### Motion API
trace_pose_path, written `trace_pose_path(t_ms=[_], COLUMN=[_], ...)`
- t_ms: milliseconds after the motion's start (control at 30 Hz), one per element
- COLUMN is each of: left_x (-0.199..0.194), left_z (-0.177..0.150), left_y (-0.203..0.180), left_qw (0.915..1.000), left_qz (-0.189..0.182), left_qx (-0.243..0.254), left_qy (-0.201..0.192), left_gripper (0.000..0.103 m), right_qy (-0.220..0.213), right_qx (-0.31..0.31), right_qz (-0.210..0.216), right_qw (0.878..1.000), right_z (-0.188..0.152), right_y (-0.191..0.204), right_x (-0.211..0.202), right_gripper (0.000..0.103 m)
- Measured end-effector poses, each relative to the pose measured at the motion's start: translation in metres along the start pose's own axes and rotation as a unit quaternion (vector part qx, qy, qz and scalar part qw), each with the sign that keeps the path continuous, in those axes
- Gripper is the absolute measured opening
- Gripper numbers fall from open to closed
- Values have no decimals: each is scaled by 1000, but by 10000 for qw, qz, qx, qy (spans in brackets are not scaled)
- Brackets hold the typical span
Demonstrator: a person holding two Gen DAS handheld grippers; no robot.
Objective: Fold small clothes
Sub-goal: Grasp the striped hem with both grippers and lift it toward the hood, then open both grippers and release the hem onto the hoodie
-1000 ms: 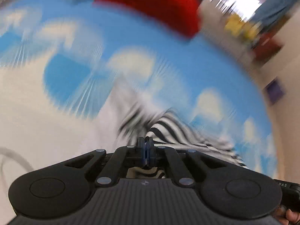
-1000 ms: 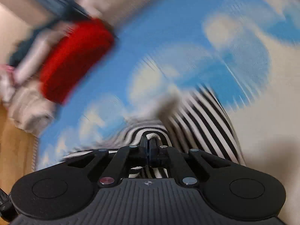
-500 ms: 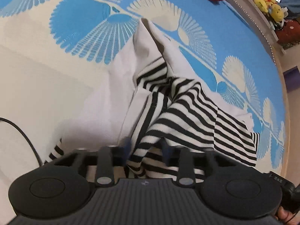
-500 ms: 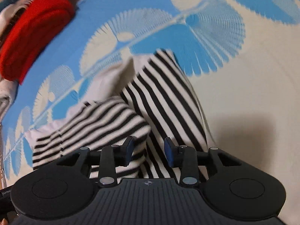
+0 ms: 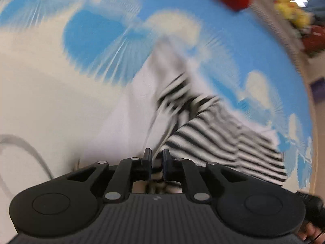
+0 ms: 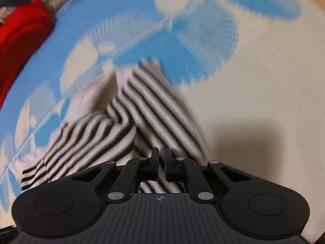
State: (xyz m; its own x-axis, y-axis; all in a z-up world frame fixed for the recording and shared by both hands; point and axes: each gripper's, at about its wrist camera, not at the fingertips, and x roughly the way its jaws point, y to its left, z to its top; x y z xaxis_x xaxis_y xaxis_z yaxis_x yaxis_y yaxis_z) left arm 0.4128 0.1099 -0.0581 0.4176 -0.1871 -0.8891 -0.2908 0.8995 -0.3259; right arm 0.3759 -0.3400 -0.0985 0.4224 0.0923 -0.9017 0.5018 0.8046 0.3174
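Left gripper (image 5: 156, 157) jaws pinch the striped garment (image 5: 219, 142), having just been opening. Right gripper (image 6: 161, 158) jaws, just closing, pinch its striped cloth on the blue-patterned rug (image 6: 113, 10)

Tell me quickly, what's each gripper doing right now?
Left gripper: just closed, pinching the striped garment.
Right gripper: just closed, pinching the same garment.

Striped garment (image 6: 142, 118): black-and-white stripes with plain pale panel. Rug (image 6: 254, 85): cream field, bright blue border with cream fan motifs. Red cloth (image 6: 18, 40) at rug edge. Grippers black.
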Motion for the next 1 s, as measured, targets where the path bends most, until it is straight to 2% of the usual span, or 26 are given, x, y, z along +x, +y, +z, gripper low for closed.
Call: trace_pose_path(t_ms=[67,133,167,233,267,300,333,367,400,467,500,567,633,700,767,833,900,1000], left_x=[-13,-12,-8,11,22,36,46,49,45,28,18,10,6,-3,-26,-53,-84,-128], left_z=[-2,-6,-10,-17,-19,-21,-23,-22,-20,-18,-20,-24,-28,-32,-36,-42,-48,-61], left_y=[-14,-27,-31,-32,-30,-27,-22,-18,-19,-32,-43,-59,-63,-68,-74,-78,-80,-77], left_qw=[9981,9960,9958,9965,9965,9955,9940,9941,9949,9946,9928,9906,9913,9900,9848,9760,9666,9552], left_qz=[-208,-439,-483,-294,-53,291,584,658,629,581,540,415,353,418,444,423,451,566], left_qx=[398,649,702,779,815,816,748,656,610,848,1063,1277,1227,1229,1392,1612,1762,1882], left_qy=[-417,-435,-346,-15,167,385,551,568,492,154,-79,-256,-308,-550,-942,-1400,-1806,-2211], left_gripper=[14,14,14,14,14,14,12,9,9,12,15,20,21,21,21,26,31,38], right_qy=[-670,-1173,-1195,-710,-254,215,717,1041,1174,1115,1038,736,511,461,363,104,-201,-732], right_qx=[-435,-911,-1085,-1306,-1300,-1254,-1234,-1261,-1276,-1250,-1319,-1492,-1657,-1761,-1749,-1799,-1883,-2031], right_qz=[35,373,644,1160,1338,1335,1099,777,544,558,593,732,786,726,655,675,838,1110], right_qw=[9968,9882,9848,9821,9821,9828,9836,9835,9834,9843,9840,9833,9817,9806,9817,9813,9783,9701], right_z=[0,-5,-8,-15,-19,-23,-30,-37,-41,-40,-37,-34,-33,-35,-40,-42,-45,-48], right_y=[16,35,42,53,56,57,56,54,51,50,53,61,66,65,63,62,63,61], right_x=[-22,-39,-40,-29,-16,-2,15,29,37,37,32,16,7,8,10,6,-18,-74], right_gripper=[8,18,21,33,35,35,35,35,35,35,35,36,38,38,38,38,38,38])
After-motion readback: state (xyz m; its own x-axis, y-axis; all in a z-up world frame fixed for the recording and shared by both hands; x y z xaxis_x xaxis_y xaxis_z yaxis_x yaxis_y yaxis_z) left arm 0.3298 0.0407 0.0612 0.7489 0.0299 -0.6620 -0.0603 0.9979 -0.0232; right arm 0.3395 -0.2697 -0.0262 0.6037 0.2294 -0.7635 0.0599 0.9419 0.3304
